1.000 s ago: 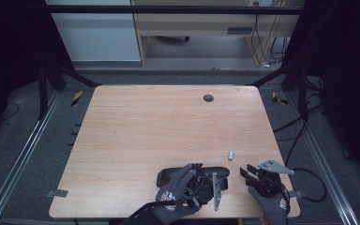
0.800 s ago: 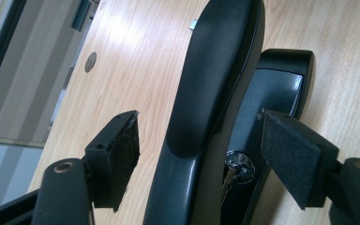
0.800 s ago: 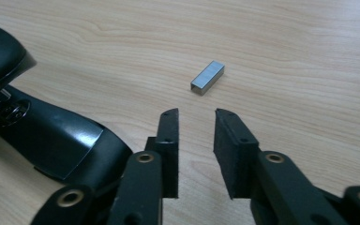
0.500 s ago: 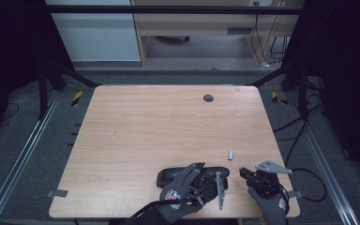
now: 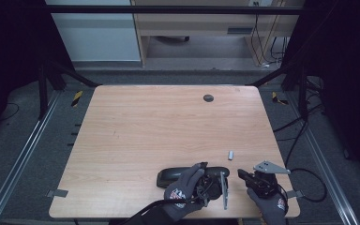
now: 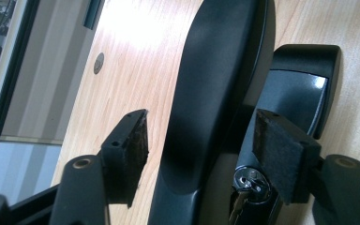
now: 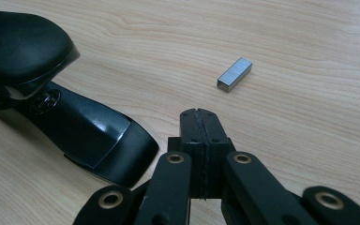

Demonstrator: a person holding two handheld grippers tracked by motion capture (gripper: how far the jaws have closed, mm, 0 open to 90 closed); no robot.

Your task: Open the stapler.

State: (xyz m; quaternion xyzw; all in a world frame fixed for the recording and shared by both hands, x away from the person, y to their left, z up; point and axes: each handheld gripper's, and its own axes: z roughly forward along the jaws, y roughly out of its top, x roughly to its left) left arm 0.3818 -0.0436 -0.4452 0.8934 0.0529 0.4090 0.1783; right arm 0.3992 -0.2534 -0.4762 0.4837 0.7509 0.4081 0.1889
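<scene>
A black stapler (image 5: 176, 176) lies near the table's front edge, its top arm (image 6: 211, 93) lifted off its base (image 7: 89, 131). My left gripper (image 5: 207, 177), held in a gloved hand, straddles that arm. Its jaws have just been closing, with the arm between them (image 6: 206, 140). A gap of wood still shows beside the left pad (image 6: 133, 140), so the pads do not press. My right gripper (image 5: 241, 174) rests on the table just right of the stapler. Its jaws have just closed on nothing (image 7: 199, 126). A small grey strip of staples (image 5: 231, 154) (image 7: 235, 74) lies beyond the right gripper.
The wooden table (image 5: 168, 126) has a round dark cable hole (image 5: 208, 98) (image 6: 99, 63) near its far edge. Cables trail off the right side of the table (image 5: 304, 178). Dark frame rails run along both sides.
The left hand has shifted slightly over the stapler and its jaws have narrowed around the arm. The right gripper's jaws have come together. Stapler and staples lie where they were.
</scene>
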